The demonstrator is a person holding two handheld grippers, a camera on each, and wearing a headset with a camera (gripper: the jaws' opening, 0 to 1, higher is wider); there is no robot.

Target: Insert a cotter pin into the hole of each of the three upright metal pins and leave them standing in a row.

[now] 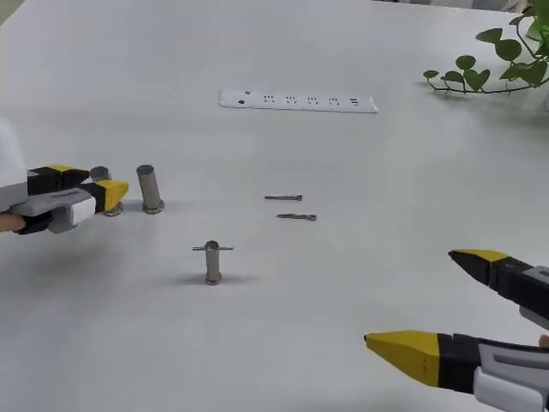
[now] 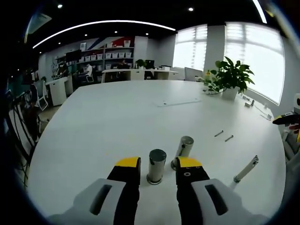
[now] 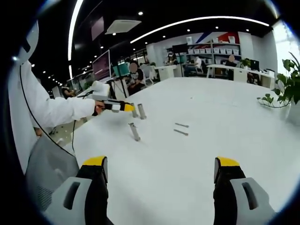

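At the left, a bare pin [image 2: 157,159] is straddled by the released left gripper [image 2: 158,165], best closed squarely so it is kept upright, while two loose cotter pins [image 1: 297,216] at centre are left for the wide-spread right gripper [image 1: 410,296], near right.

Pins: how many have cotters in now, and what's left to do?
Done: the near pin has a cotter through it.
In hand: the left gripper, open, straddles the far-left pin, which is bare. The right gripper is open and empty.
Left: that pin and the second bare pin, with the two loose cotters.
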